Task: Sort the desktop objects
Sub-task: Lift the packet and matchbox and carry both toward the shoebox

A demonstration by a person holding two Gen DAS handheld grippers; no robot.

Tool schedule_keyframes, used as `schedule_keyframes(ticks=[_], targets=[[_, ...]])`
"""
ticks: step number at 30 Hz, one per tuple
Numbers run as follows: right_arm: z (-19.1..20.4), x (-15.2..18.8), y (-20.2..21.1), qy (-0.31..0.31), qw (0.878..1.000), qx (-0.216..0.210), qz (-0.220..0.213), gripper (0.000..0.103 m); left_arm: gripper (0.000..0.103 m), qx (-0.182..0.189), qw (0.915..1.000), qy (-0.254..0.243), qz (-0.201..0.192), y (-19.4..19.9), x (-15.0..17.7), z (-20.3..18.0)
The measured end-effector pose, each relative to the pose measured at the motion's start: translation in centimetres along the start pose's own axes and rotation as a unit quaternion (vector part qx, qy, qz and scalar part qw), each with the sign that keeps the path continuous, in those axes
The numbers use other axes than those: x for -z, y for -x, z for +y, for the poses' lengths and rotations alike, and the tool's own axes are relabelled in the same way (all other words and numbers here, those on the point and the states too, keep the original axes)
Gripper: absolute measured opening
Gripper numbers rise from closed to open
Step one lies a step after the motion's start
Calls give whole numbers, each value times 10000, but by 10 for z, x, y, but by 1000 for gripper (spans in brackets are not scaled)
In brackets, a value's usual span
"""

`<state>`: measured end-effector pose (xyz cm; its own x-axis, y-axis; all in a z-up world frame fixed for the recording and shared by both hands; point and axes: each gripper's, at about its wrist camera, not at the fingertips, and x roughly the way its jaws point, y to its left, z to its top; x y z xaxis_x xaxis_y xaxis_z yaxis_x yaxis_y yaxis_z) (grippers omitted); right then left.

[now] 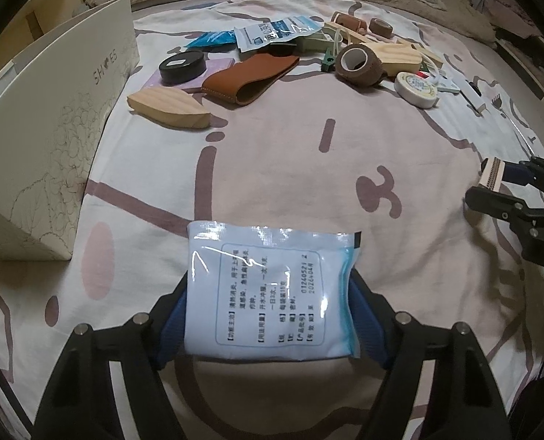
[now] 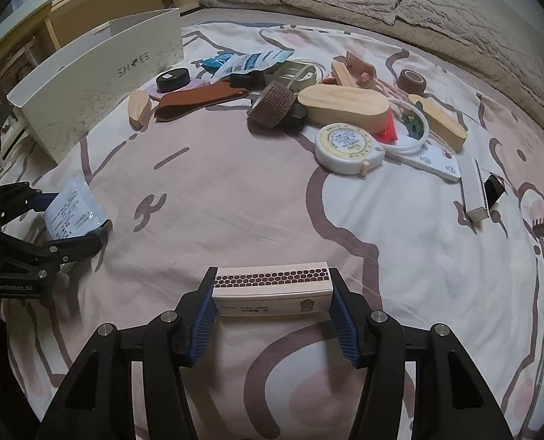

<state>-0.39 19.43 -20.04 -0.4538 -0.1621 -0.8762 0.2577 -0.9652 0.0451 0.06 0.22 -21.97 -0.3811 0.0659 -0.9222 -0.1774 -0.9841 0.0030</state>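
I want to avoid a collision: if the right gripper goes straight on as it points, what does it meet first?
Probably only the bedsheet: the right gripper, holding the matchbox, points steeply down at bare fabric.

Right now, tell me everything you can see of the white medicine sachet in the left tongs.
The white medicine sachet is a flat, glossy foil-like packet, slightly puffed, with a pale blue strip along one edge and a framed block of black printed text. It is held just above the patterned bedsheet, turned so the text runs sideways. The left tongs clamp it, blue pads pressing its two opposite edges. Nothing else touches it.
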Motion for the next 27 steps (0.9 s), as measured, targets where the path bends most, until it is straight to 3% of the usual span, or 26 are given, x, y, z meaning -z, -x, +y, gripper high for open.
schedule_keyframes(ticks=[14, 27], targets=[[-6, -11, 13, -234, 9994, 47, -251, 57, 77, 74, 9994, 178, -283, 20, -18, 4], [-5, -35, 42, -215, 9967, 304, -724, 57, 77, -120, 9979, 171, -608, 55, -43, 9]])
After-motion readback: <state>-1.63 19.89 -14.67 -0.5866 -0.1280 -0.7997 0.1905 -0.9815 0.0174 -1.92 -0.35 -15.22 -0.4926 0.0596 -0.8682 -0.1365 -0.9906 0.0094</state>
